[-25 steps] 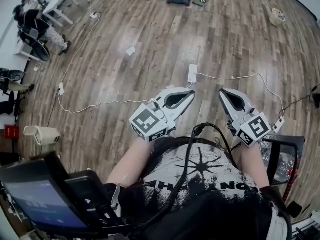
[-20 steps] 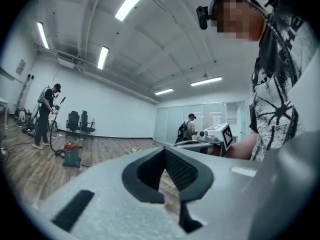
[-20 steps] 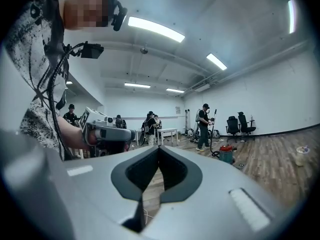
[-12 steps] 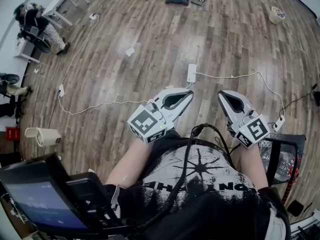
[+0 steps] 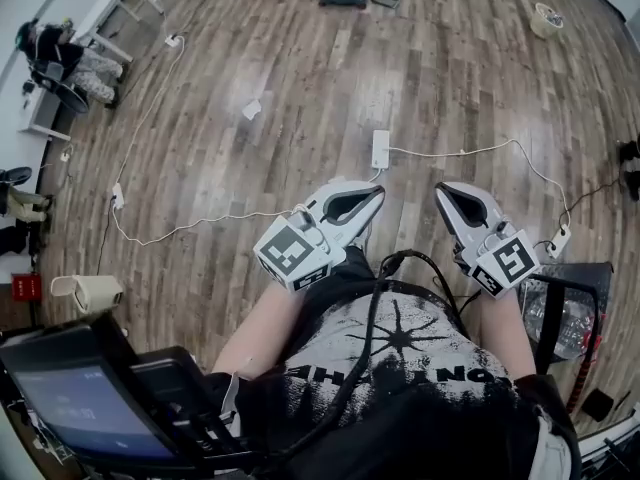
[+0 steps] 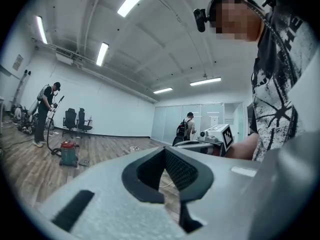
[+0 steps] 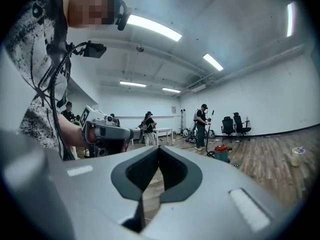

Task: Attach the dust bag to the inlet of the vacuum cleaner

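I wear a black T-shirt (image 5: 400, 340) with a white starburst and white lettering printed across the front. In the gripper views its cloth shows speckled black on white. A thick black cable (image 5: 372, 313) loops over the front of it. My left gripper (image 5: 377, 191) and right gripper (image 5: 443, 189) are pale grey shells. Each has a black-lined, teardrop-shaped opening behind the fingers (image 6: 182, 169), whose inner faces are black with a fine mesh texture. Each gripper carries a white cube printed with black square markers: the left cube (image 5: 293, 253) and the right cube (image 5: 508, 259).
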A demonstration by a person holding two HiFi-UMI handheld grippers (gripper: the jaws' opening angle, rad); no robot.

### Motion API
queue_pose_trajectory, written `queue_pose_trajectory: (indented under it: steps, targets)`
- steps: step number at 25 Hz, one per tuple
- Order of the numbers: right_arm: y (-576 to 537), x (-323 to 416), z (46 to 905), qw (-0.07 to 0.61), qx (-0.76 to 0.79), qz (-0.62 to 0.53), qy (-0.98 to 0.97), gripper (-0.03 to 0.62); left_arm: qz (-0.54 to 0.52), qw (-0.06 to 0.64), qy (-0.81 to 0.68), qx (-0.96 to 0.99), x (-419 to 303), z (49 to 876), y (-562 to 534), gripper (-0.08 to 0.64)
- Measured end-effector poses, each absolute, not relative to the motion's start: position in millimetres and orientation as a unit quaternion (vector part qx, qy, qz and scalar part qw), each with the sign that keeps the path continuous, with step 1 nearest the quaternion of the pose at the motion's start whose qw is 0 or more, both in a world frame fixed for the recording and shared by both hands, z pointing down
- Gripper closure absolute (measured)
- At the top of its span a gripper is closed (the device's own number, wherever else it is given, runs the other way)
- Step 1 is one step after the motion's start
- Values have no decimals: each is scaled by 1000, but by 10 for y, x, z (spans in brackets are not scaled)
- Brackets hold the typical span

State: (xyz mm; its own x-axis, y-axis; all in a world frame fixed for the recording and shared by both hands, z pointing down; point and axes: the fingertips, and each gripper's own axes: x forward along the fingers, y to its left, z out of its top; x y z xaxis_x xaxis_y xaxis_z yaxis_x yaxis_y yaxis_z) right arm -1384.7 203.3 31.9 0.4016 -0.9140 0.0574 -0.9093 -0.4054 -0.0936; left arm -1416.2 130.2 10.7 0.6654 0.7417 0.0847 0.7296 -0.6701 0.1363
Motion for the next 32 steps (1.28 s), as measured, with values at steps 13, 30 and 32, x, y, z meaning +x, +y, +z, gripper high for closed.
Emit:
queue_pose_trajectory:
  steps: [13,30,32]
  targets:
    - [1309,-12555,159,-3,-858,-38,513,584,56,44,482,873,-12817,128,727,557]
    - [1524,-11721,402,14,-902,-55,429,584,71,43,565,821,-11759,294,923,557]
    - [1621,-11610,453,18,-904,-57,424,584,64,40,571,817,-11632,298,1030,557]
